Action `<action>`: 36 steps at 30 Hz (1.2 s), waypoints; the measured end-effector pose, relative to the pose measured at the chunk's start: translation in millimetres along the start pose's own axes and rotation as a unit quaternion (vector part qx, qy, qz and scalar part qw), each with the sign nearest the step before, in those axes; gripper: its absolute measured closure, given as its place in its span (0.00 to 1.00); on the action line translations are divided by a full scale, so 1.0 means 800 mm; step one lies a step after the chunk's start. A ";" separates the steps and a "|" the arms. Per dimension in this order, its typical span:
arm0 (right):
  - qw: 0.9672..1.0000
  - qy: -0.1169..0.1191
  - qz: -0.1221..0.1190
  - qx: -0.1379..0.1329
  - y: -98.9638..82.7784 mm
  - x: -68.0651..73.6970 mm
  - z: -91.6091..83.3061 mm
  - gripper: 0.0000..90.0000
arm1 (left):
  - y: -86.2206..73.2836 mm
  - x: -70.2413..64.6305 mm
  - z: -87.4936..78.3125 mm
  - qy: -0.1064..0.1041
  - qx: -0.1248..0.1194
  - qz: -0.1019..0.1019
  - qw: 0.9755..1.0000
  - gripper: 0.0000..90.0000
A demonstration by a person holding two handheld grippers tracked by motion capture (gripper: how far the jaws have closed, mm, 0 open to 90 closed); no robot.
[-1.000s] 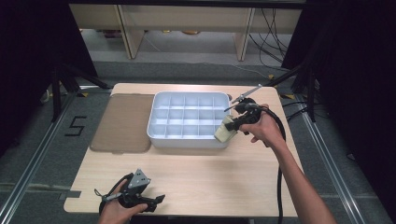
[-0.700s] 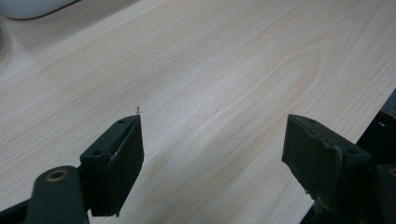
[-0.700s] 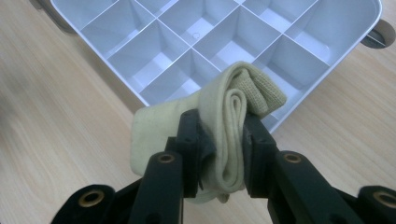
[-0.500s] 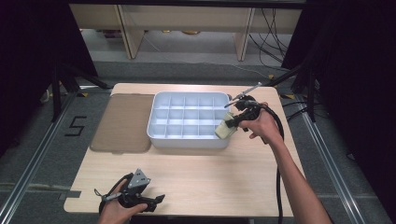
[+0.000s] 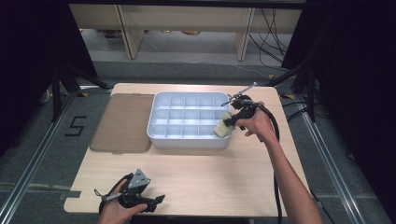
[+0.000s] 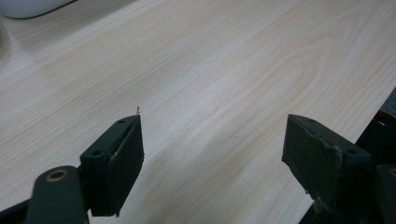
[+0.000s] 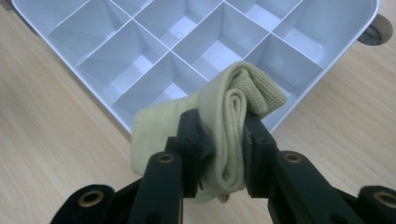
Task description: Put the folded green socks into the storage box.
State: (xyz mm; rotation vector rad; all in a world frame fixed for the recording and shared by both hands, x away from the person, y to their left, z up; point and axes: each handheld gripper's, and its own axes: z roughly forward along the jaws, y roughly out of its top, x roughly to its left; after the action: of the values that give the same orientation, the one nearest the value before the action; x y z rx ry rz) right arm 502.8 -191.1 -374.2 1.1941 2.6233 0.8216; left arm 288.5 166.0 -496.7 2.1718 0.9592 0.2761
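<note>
Since a second ago, the right claw with its folded cloth has shifted a little along the tray's right edge and come slightly lower; the left claw has kept its place.

Brown lid: flat on the worktop, far left, its right edge just beside the tray.

Left claw: at the near left corner of the worktop, held in the person's left hand, grey three-cornered plate on top. Released: in the left gripper view the two black jaws stand wide apart over bare wood, nothing between them.

White tray: centre of the worktop toward the far side, divided by thin walls into rows of square compartments, those in view bare.

Folded cloth: pale yellow-green, a rolled sock by the look of it. It hangs at the tray's near right corner, partly over the rim; whether it touches the tray cannot be told. In the right gripper view the cloth is pinched upright between the jaws, its ribbed end poking out above them toward the corner compartments.

Right claw: clenched on the folded cloth, held in the person's right hand, the forearm coming in from the lower right, black cable trailing behind.
</note>
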 end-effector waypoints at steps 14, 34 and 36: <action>1.000 -0.016 0.015 0.022 0.005 -0.006 0.025 0.81 | 0.000 0.000 0.000 0.003 0.002 0.002 1.000 0.22; 0.998 -0.035 -0.014 0.055 0.003 -0.003 0.055 0.81 | -0.001 0.000 0.002 0.001 0.002 -0.002 1.000 0.22; 0.997 -0.041 -0.025 0.057 0.003 -0.002 0.057 0.81 | -0.001 0.000 0.001 0.002 0.003 0.001 1.000 0.22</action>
State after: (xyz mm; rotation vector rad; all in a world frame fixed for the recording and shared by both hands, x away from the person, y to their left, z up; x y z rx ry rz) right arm 521.2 -171.8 -411.1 1.1587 2.6524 0.6068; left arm 288.5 165.7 -497.8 2.1777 0.9622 0.2798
